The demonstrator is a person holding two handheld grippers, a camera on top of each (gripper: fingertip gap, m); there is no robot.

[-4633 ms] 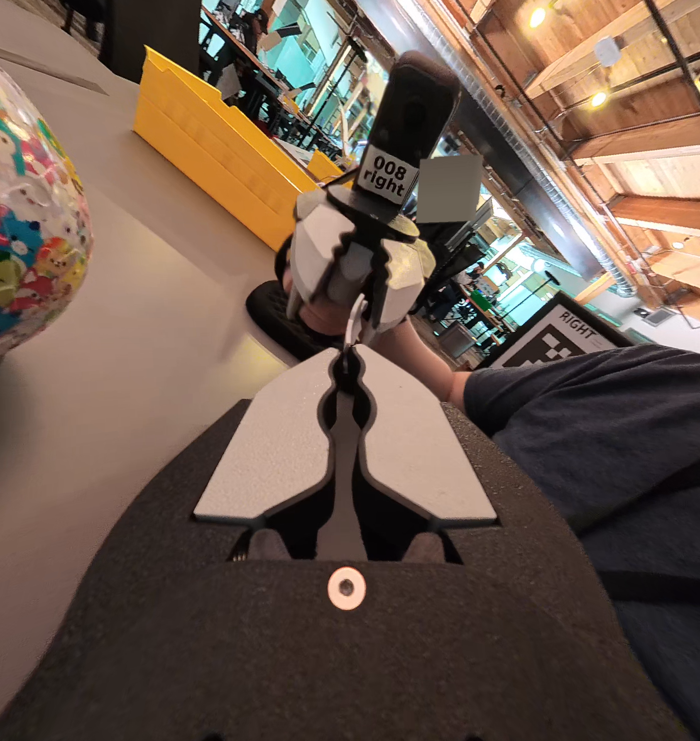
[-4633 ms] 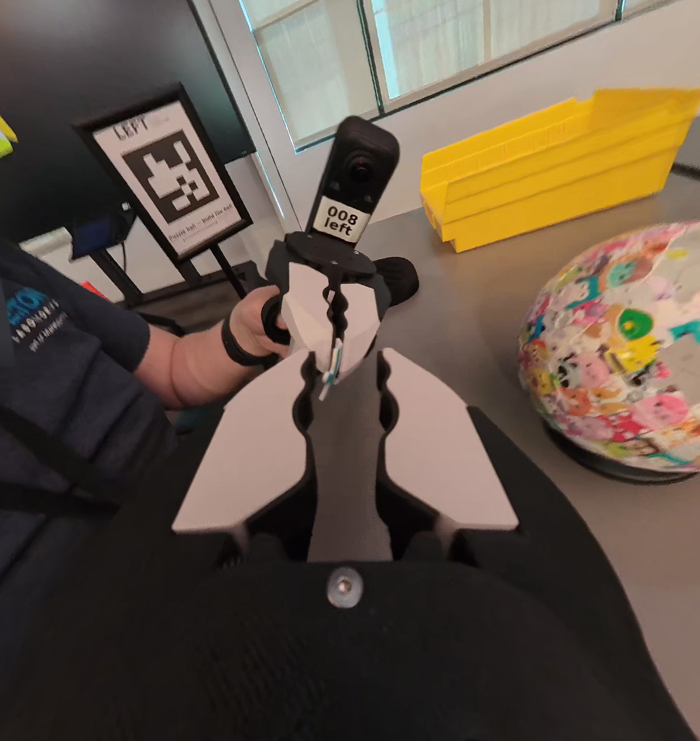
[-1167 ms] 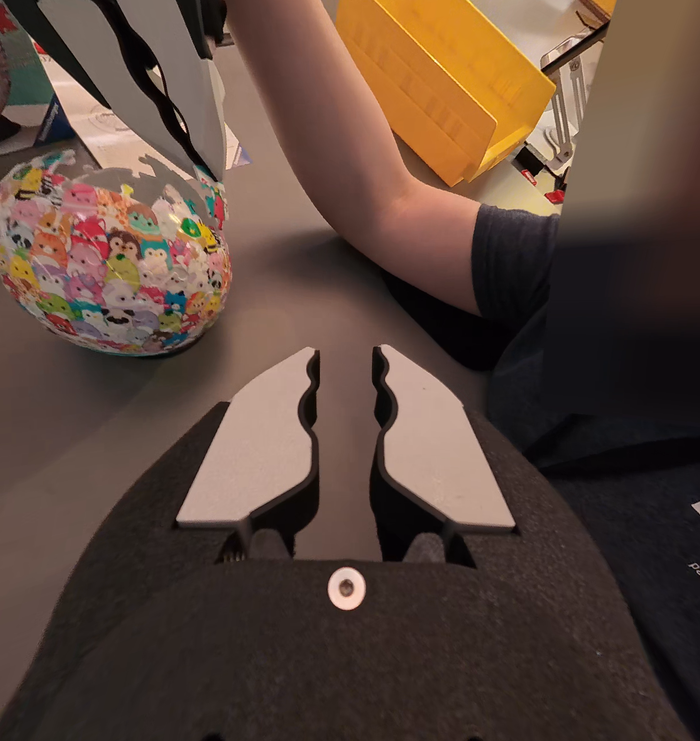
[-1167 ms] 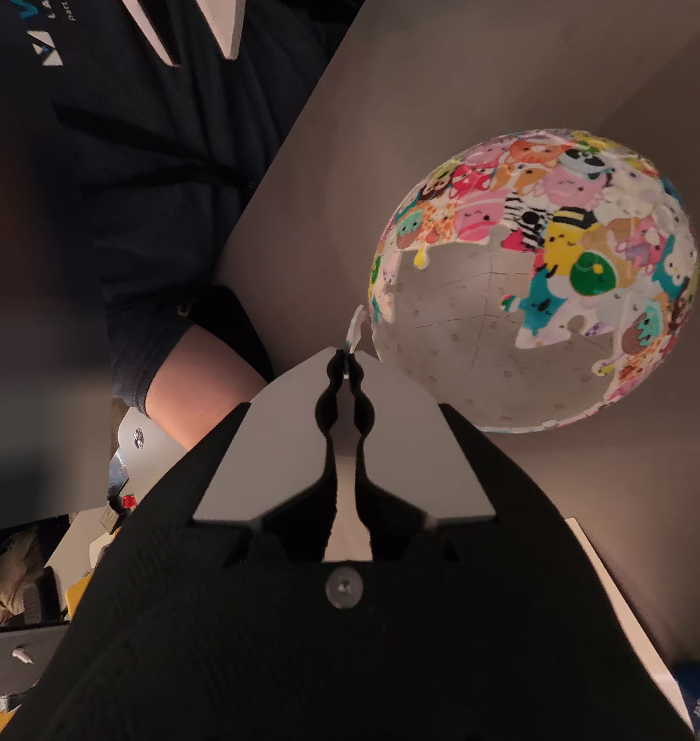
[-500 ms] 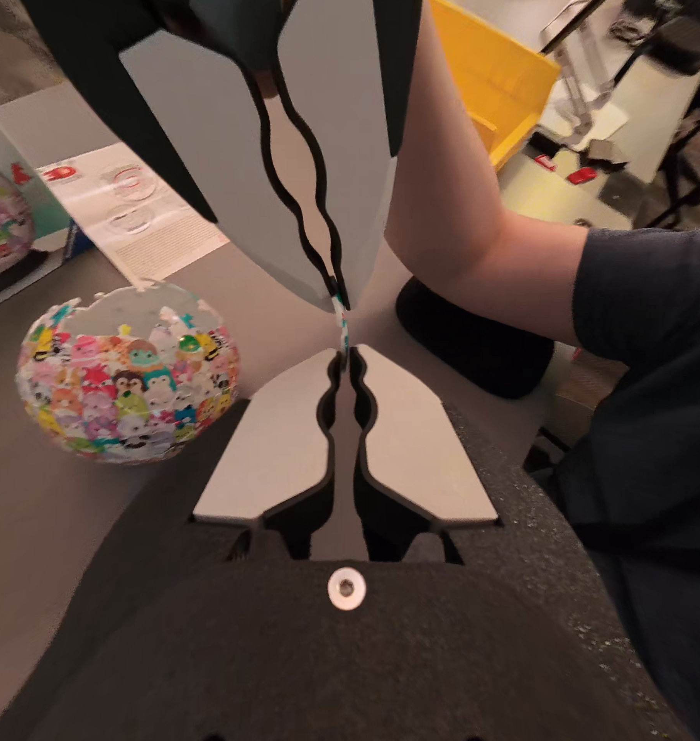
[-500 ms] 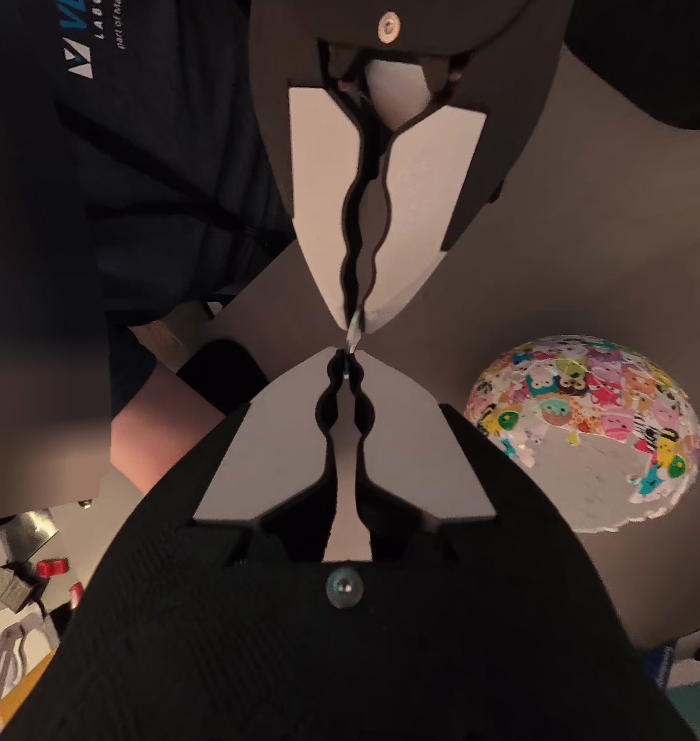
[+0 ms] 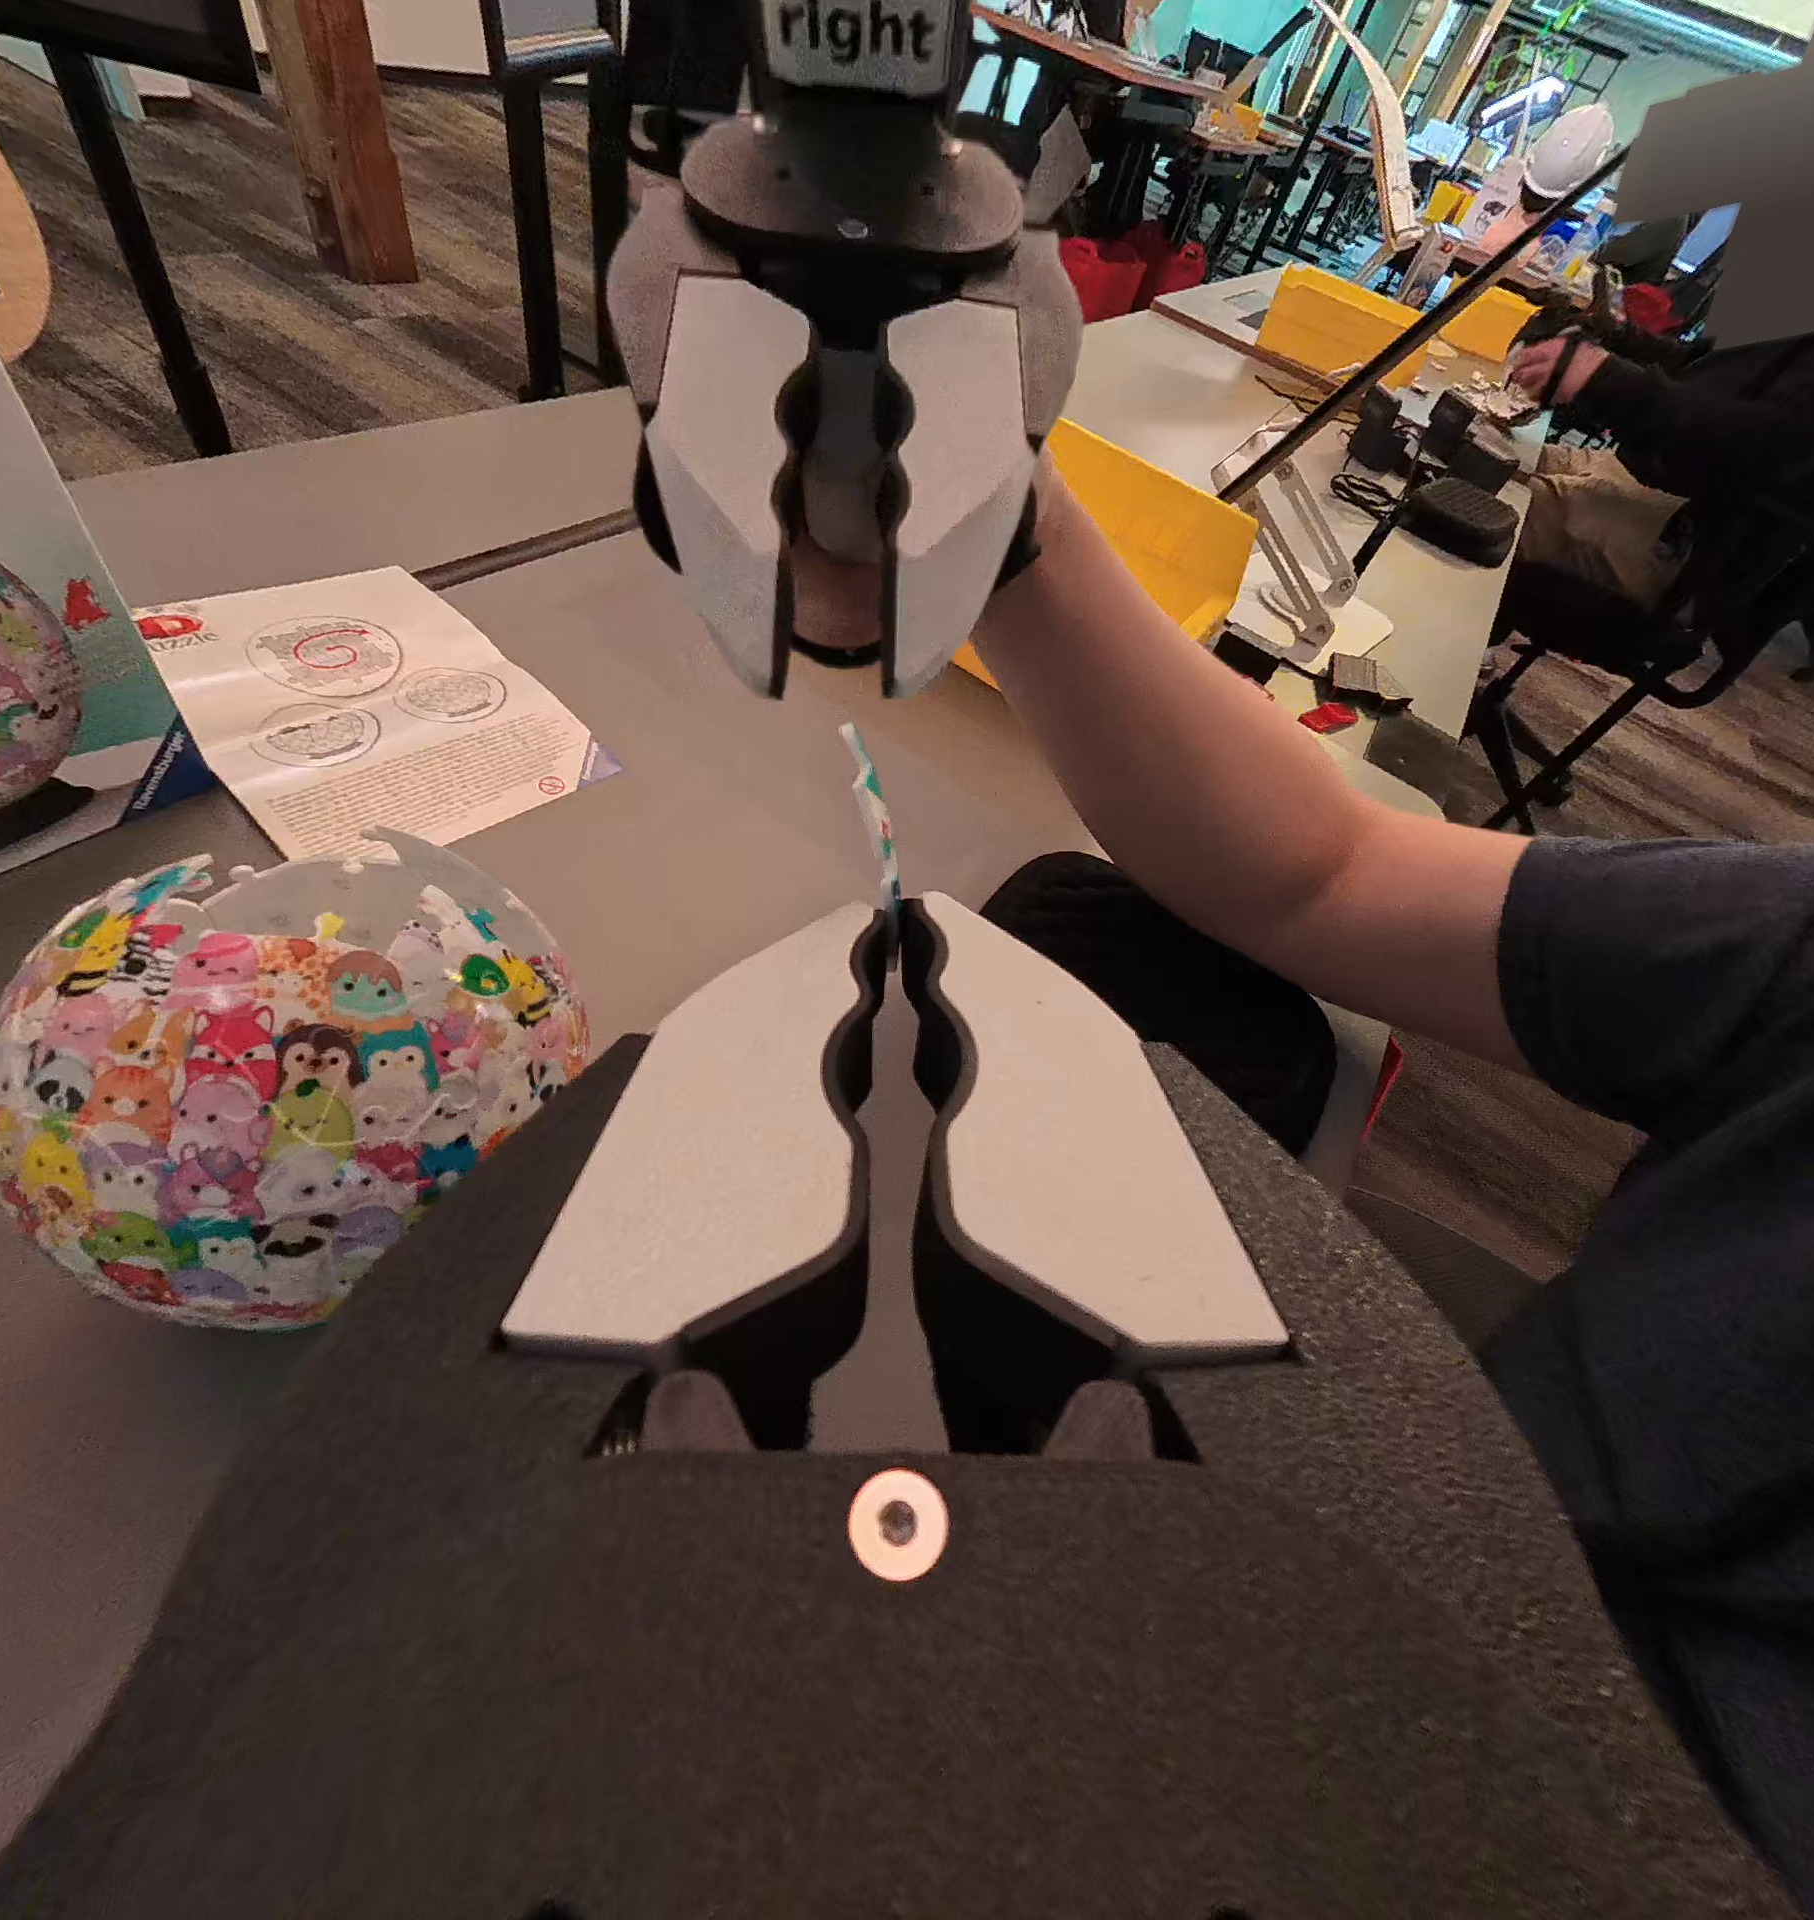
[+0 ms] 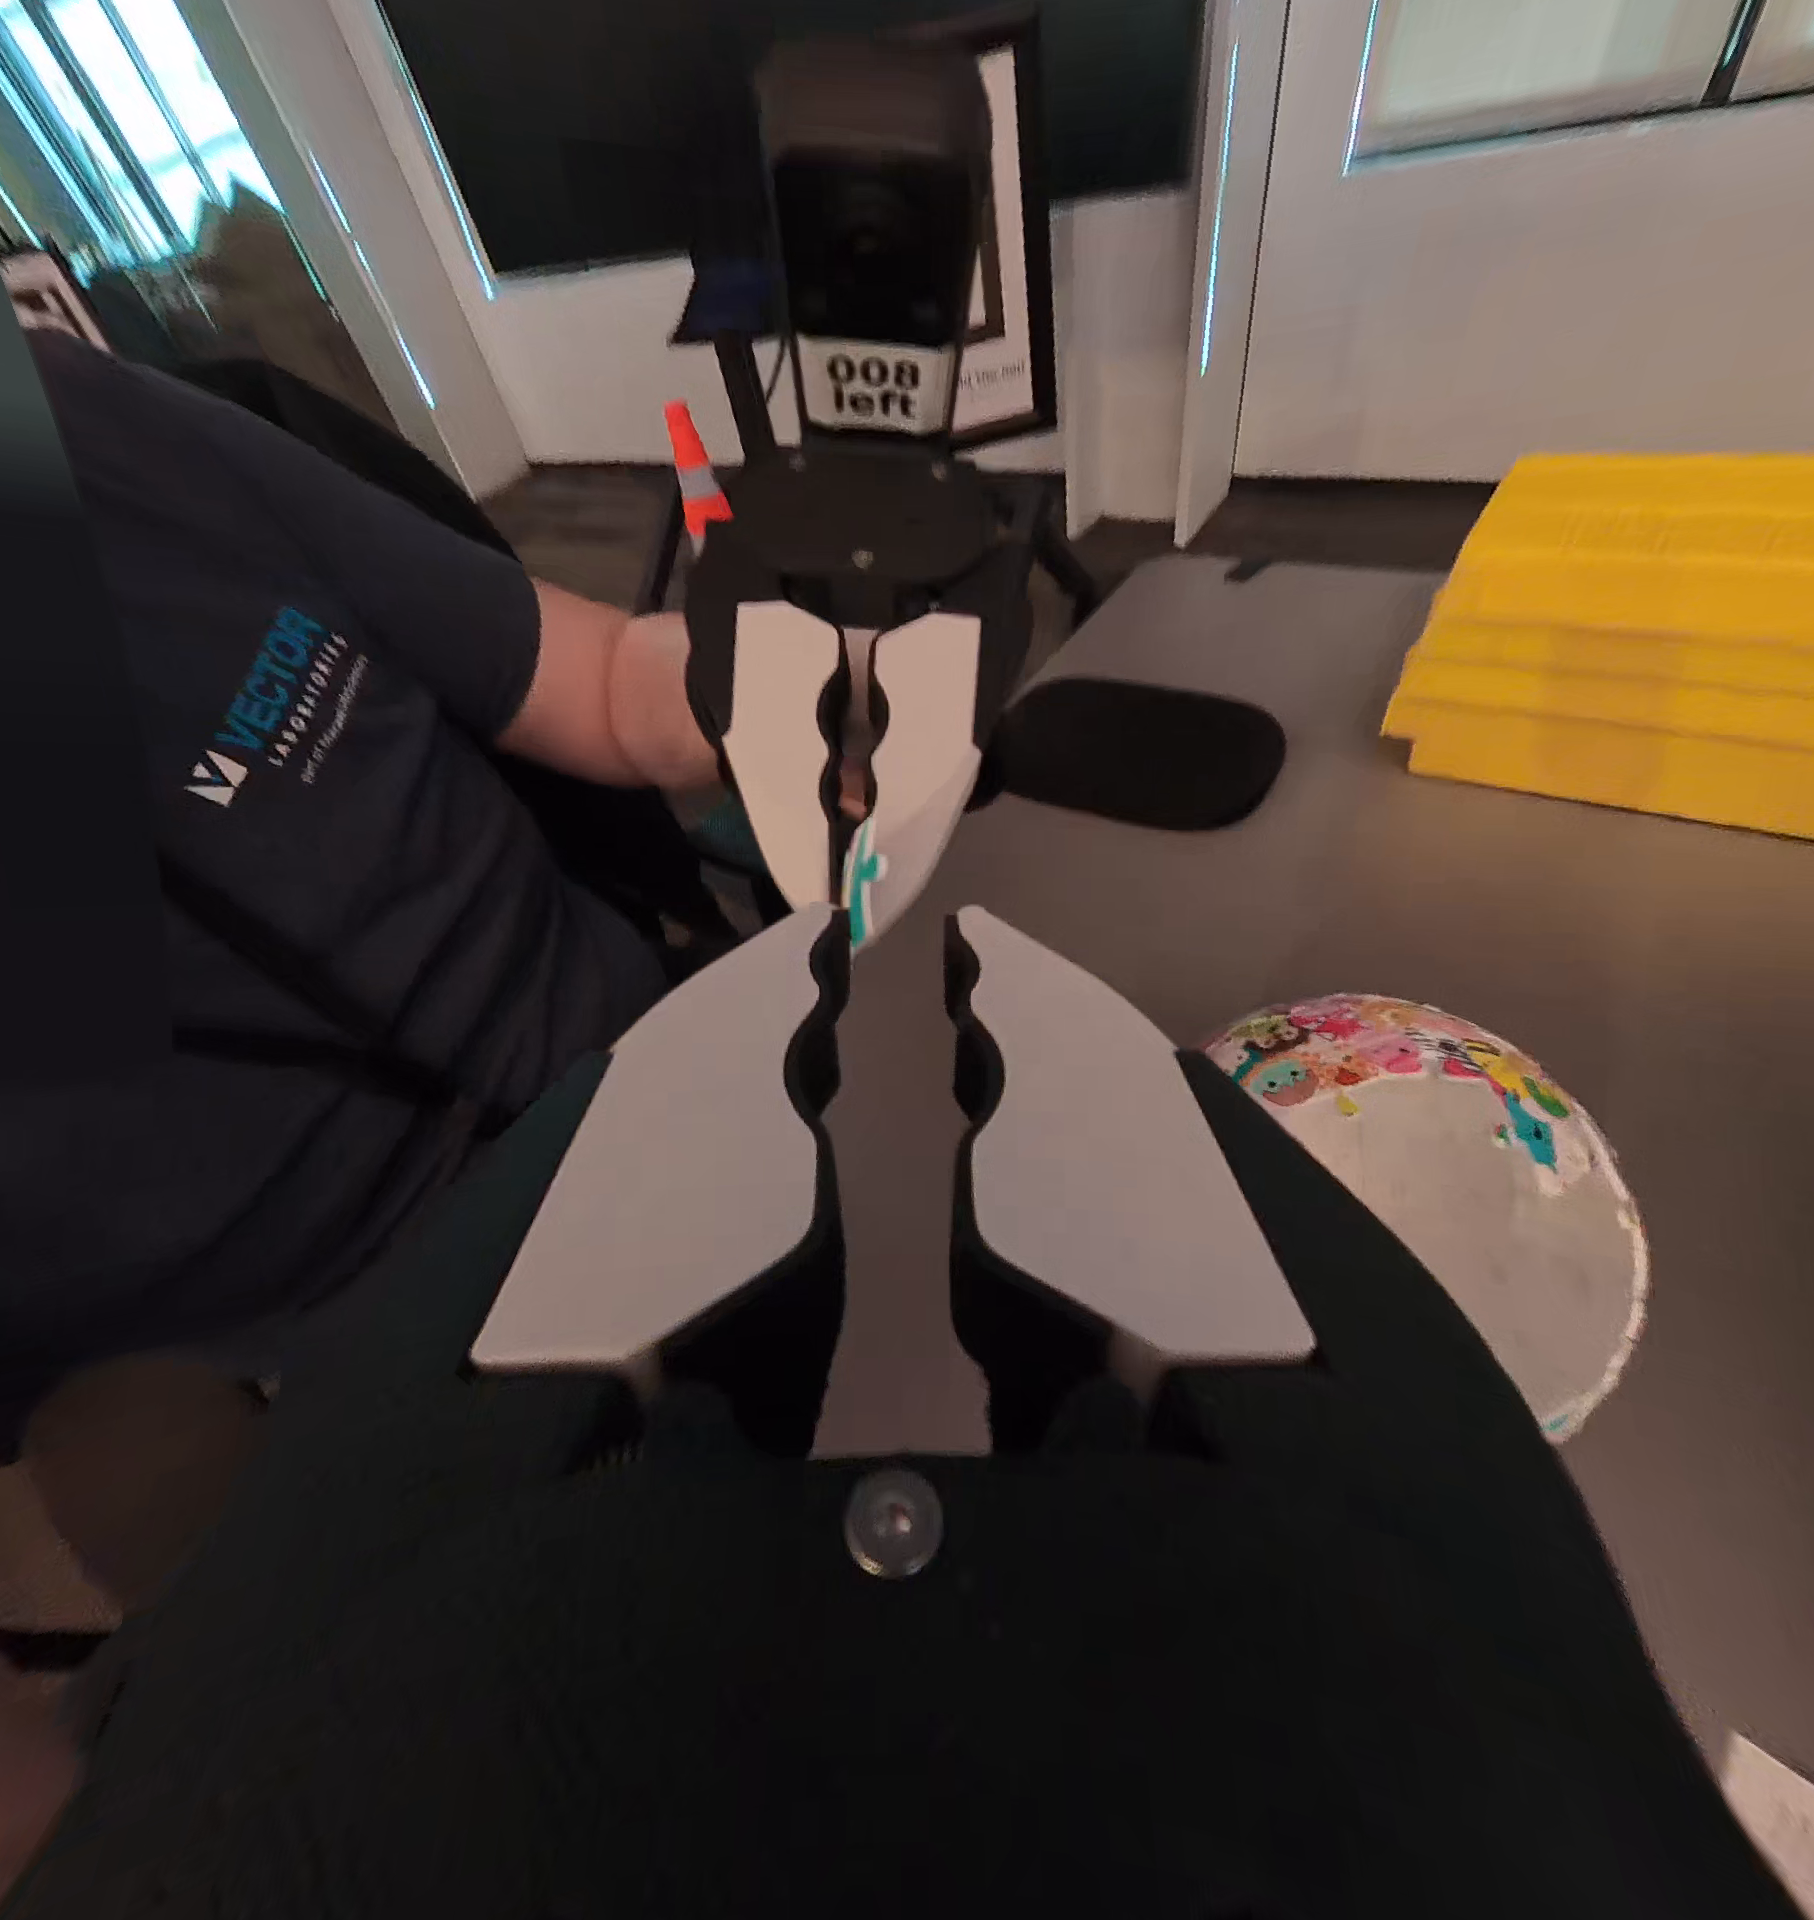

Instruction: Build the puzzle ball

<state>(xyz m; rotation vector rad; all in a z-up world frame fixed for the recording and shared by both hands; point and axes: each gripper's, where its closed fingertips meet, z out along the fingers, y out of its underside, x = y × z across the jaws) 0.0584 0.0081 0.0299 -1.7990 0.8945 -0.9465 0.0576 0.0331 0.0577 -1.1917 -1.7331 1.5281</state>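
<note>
We see a grey table [image 7: 72,1455] carrying everything, and at its far side a yellow bin [image 8: 1651,644] lying well apart from the rest. Next in size comes the puzzle ball [image 7: 269,1101], a part-built sphere covered in bright cartoon animals; it sits on the table to the left of our left gripper, its top open with a ragged, unfinished rim, and in the right wrist view its pale inner wall [image 8: 1422,1195] shows below the coloured edge. Behind the ball a folded instruction sheet [image 7: 363,707] lies flat, and beside that the puzzle box [image 7: 9,665] stands at the left edge of the frame. A black pad [image 7: 1173,997] rests on the table near the person's forearm [image 7: 1246,790]. The left gripper [image 7: 895,920] has its two pale fingers pressed nearly together at the tips, pinching the lower end of a single puzzle piece [image 7: 872,810], which stands upright, white and teal, above the tips. The right gripper [image 7: 830,686] faces it from above with its fingers spread apart, its tips just clear of the piece's top edge; we see no contact between them
</note>
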